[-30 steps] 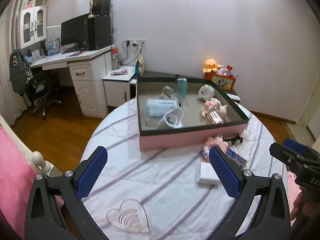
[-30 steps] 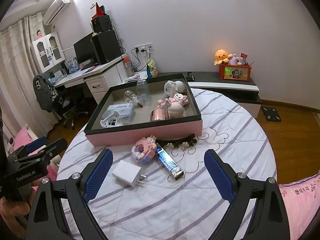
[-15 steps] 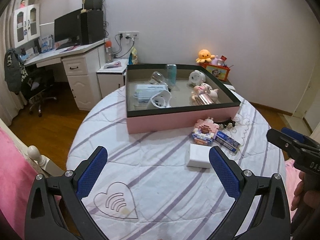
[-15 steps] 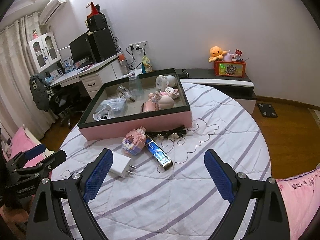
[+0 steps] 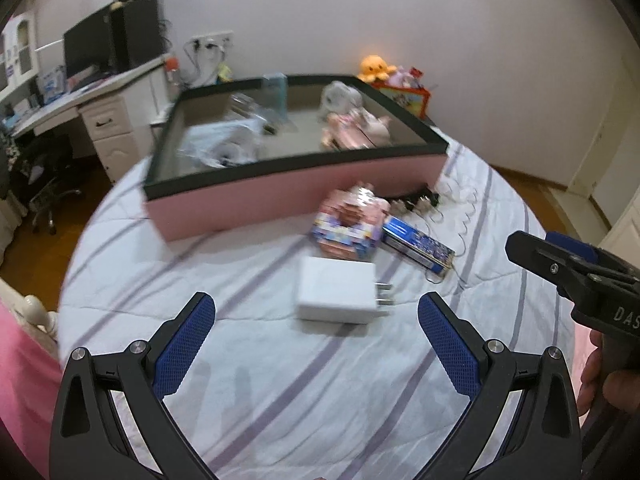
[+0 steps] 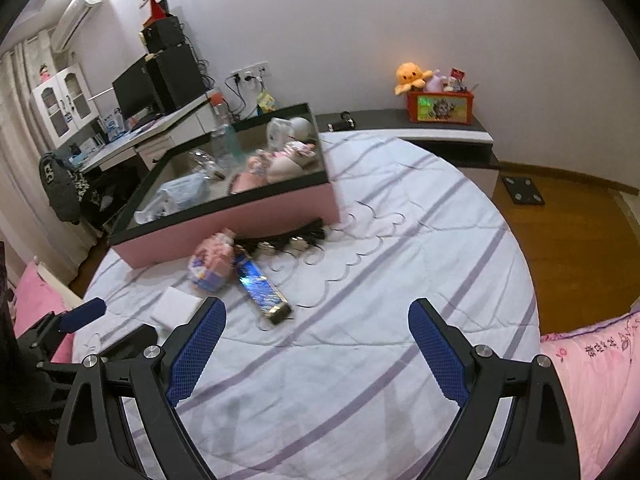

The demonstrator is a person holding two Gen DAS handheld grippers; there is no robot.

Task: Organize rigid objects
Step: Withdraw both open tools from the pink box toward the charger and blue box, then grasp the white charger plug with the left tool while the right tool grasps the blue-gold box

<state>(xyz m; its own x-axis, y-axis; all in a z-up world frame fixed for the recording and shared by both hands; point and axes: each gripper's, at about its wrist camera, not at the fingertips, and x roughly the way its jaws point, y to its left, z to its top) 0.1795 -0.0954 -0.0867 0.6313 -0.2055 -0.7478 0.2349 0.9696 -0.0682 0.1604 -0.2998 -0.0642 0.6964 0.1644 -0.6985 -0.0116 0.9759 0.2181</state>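
A white plug charger (image 5: 338,295) lies on the striped bed cover, just ahead of my open, empty left gripper (image 5: 316,340). Behind it sit a pink block toy (image 5: 348,224), a blue patterned bar (image 5: 418,246) and a black hair clip (image 5: 416,200), all in front of the pink tray (image 5: 296,192) that holds several items. In the right wrist view my right gripper (image 6: 316,344) is open and empty over the cover, near the blue bar (image 6: 260,286), the block toy (image 6: 212,262) and the charger (image 6: 176,308). The tray (image 6: 224,228) is behind them.
The round bed's edge (image 6: 516,264) drops to a wood floor on the right. A desk with a monitor (image 6: 136,92) stands at the back left and a low shelf with a red toy box (image 6: 440,106) at the back. The left gripper shows in the right wrist view (image 6: 76,320).
Both grippers have moved forward and down toward the loose items on the cover. The charger now lies just ahead of my left fingers. Both stay open.
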